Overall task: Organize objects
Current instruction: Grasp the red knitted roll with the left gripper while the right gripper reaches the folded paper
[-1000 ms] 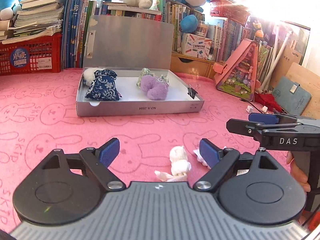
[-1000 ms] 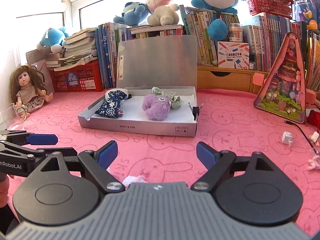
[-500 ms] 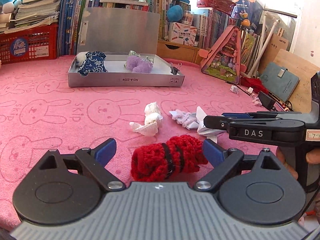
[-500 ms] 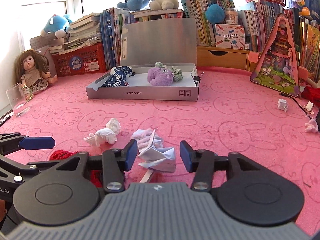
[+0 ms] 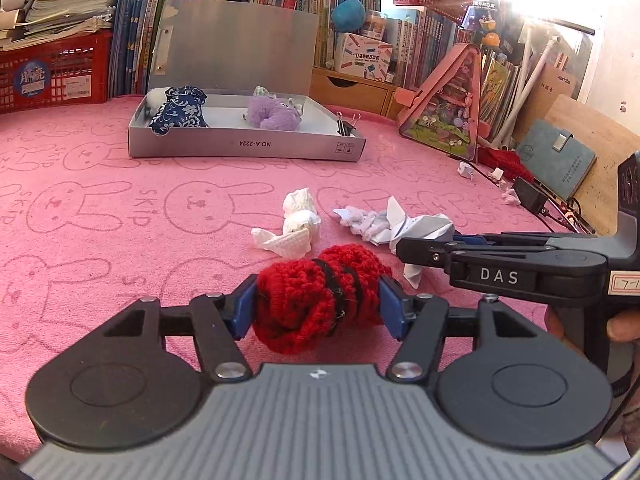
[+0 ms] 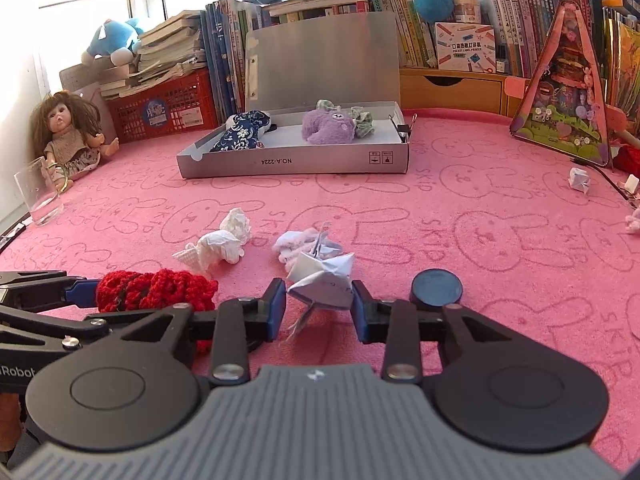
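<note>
Nearest in the left wrist view, the left gripper (image 5: 318, 307) has its blue pads pressed against both ends of a red crocheted roll (image 5: 320, 292), chunky yarn banded with thin black stripes, lying on the pink mat (image 5: 120, 240); its jaws are closing on that roll. The mat is a soft, nappy cloth printed with outlined rabbits and the word SKIP.

In the right wrist view, the right gripper (image 6: 319, 305) is clenched on a folded white paper piece (image 6: 324, 278), creased and angular like origami, low over the mat. A flat dark round disc (image 6: 437, 287) lies just beside its right finger, at about 2 o'clock.

Farther out at 12 o'clock, a tangle of pale, fuzzy fabric scrap (image 6: 298, 240) touches the paper's far side. At 11 o'clock lies a crumpled white tissue (image 6: 218, 246), soft and twisted.

Well beyond, at 12 o'clock, stands a shallow grey cardboard box (image 6: 294, 162), rectangular, its lid upright behind. Inside it rest a navy floral cloth pouch (image 6: 240, 136) on the left and a fluffy lilac plush (image 6: 326, 128) on the right.

At 10 o'clock a clear glass tumbler (image 6: 38, 194) stands beside a seated doll (image 6: 68, 140).
</note>
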Action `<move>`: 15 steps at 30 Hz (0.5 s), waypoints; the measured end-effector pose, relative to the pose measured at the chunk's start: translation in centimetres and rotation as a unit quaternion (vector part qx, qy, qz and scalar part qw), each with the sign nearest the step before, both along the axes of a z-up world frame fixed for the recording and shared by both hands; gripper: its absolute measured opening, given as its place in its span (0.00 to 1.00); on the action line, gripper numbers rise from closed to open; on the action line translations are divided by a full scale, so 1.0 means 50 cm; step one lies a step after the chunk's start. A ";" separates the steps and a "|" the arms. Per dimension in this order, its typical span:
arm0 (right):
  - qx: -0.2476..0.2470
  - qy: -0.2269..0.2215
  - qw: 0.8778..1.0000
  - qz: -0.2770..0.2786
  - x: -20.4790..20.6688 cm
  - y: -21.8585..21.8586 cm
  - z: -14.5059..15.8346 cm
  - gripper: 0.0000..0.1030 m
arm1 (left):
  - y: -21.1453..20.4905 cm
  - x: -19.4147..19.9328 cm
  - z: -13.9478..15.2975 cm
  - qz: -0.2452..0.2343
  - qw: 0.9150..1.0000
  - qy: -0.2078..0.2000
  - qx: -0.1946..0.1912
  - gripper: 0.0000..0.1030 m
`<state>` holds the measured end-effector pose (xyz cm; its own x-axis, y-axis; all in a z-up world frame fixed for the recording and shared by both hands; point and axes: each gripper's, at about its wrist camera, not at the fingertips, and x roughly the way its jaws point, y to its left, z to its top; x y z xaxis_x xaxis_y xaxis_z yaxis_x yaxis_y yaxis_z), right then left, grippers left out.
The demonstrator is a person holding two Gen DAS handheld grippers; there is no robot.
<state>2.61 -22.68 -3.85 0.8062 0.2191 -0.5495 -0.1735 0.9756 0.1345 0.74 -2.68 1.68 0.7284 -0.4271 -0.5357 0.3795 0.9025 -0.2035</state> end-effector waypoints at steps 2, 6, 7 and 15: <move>0.003 -0.004 1.000 0.005 -0.002 -0.001 0.007 0.36 | 0.013 0.007 0.006 0.013 1.000 -0.003 0.003 0.65; 0.001 -0.007 1.000 0.006 -0.003 -0.005 0.014 0.44 | 0.047 0.024 0.016 0.034 0.999 -0.005 0.007 0.66; -0.009 -0.010 1.000 -0.002 -0.004 -0.004 0.014 0.47 | 0.053 0.026 0.017 0.041 0.999 -0.008 0.013 0.66; -0.103 -0.063 0.991 -0.063 -0.026 0.013 0.023 0.68 | 0.073 0.019 0.028 0.080 0.995 -0.037 0.044 0.80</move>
<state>1.33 -22.05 -2.70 0.8848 0.0061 -0.4659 -0.0517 0.9950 -0.0851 1.69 0.99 3.10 0.8221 -0.2559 -0.5086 0.2406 0.9658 -0.0970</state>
